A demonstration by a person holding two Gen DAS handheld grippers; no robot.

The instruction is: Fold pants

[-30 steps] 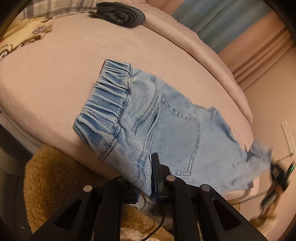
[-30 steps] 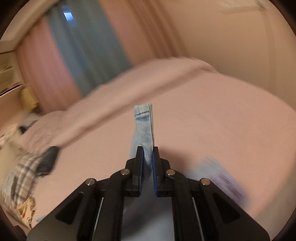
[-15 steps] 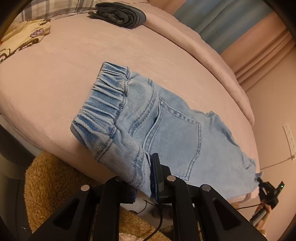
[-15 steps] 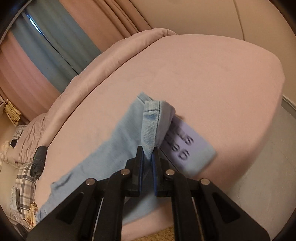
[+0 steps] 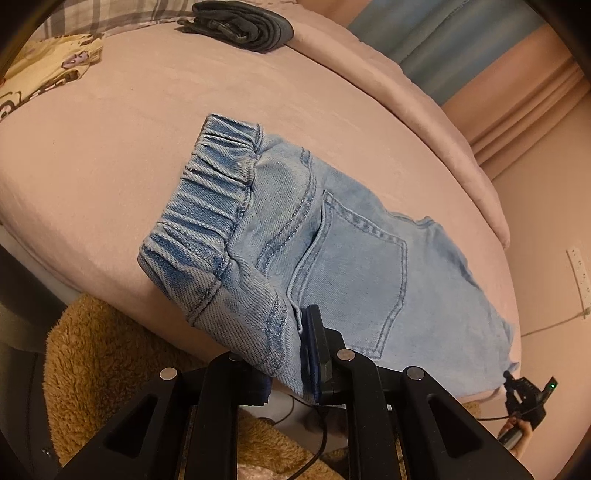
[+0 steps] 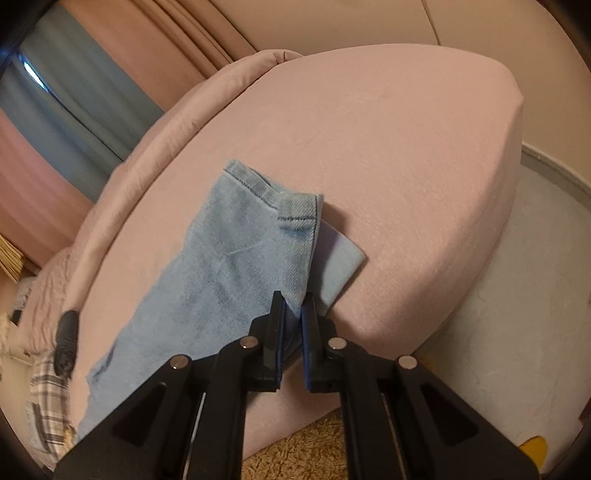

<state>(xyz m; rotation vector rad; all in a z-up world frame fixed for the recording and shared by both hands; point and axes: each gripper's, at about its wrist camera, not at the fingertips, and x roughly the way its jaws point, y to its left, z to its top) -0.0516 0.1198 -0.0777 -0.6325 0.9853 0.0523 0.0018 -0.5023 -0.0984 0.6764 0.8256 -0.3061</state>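
Note:
Light blue denim pants (image 5: 343,258) lie folded lengthwise on the pink bed (image 5: 129,155), elastic waistband toward the left, back pocket up. My left gripper (image 5: 295,350) is shut on the waist corner at the bed's near edge. In the right wrist view the leg hems (image 6: 258,236) lie on the bed (image 6: 406,147), with a pale paper tag (image 6: 338,266) beside them. My right gripper (image 6: 293,314) is shut on the hem corner. It also shows far right in the left wrist view (image 5: 524,398).
A dark folded garment (image 5: 240,26) lies at the bed's far side, also in the right wrist view (image 6: 66,343). A plaid cloth (image 5: 96,18) and a printed cloth (image 5: 44,74) lie far left. A tan fluffy rug (image 5: 110,354) covers the floor below the bed edge.
My right gripper has brought the leg hems down from the air onto the bed and the legs are now spread flat. My left gripper has kept its hold on the waist.

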